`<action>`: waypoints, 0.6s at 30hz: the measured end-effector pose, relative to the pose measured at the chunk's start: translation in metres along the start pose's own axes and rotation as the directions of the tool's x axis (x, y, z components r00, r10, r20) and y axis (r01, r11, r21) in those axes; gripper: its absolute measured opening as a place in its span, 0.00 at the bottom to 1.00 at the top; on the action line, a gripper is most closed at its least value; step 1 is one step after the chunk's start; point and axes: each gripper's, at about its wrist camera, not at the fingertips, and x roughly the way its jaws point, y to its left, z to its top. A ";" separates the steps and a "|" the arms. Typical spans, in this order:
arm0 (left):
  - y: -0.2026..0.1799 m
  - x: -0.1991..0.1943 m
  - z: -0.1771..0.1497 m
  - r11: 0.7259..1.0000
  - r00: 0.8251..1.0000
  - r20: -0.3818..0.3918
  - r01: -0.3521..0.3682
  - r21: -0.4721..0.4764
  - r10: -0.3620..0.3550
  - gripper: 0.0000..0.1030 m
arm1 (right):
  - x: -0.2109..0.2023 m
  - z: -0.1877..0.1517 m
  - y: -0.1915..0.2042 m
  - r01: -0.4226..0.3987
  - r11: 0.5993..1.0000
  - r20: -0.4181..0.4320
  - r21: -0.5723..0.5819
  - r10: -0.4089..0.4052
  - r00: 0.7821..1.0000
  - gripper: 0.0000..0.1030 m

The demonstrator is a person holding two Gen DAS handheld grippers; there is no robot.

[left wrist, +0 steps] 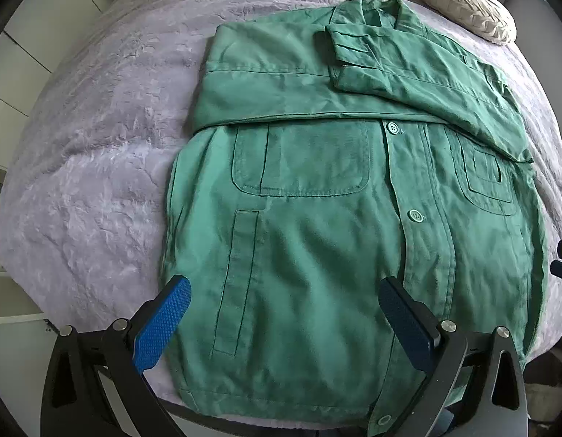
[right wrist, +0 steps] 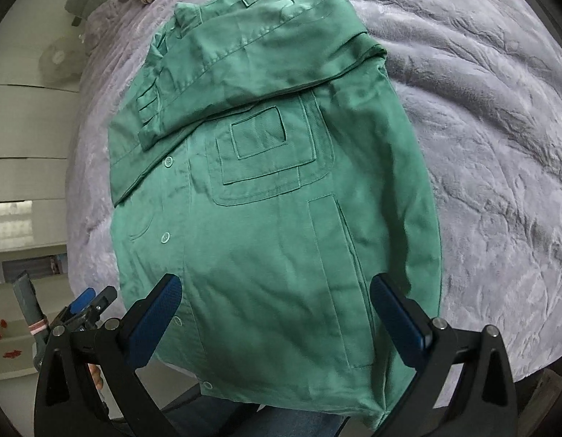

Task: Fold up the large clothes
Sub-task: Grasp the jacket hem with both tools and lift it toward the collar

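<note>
Bed (left wrist: pixel 99 167): covered with a lilac, textured blanket that carries everything.
Jacket (left wrist: pixel 317 240): green, lying front-up on the bed, buttoned, both sleeves folded across the chest, hem toward the cameras.
Cushion (left wrist: pixel 463 3): cream, pleated, on the bed just beyond the collar.
Left tool (left wrist: pixel 284 313): released, jaws spread wide, above the hem's left part.
Right tool (right wrist: pixel 277 309): released, jaws spread wide, above the hem's right part.
Buttons (left wrist: pixel 393 128): pale green, in a row down the placket.

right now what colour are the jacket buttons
Pale green, matching the jacket; buttons show best in left wrist view.
</note>
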 end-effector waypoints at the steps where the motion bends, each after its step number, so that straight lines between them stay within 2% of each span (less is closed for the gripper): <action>1: 0.002 0.000 -0.001 1.000 1.000 0.001 0.010 -0.003 -0.010 1.00 | 0.000 -0.001 0.001 0.000 1.000 -0.001 0.003 0.000 1.000 1.00; 12: 0.034 0.021 -0.036 0.999 0.998 -0.043 0.052 0.006 -0.051 1.00 | 0.018 -0.039 0.004 0.036 0.997 -0.014 0.075 -0.035 0.999 1.00; 18: 0.054 0.039 -0.061 0.999 0.996 -0.065 0.054 0.006 -0.053 1.00 | 0.014 -0.068 -0.006 0.041 0.993 0.043 0.106 -0.046 0.998 1.00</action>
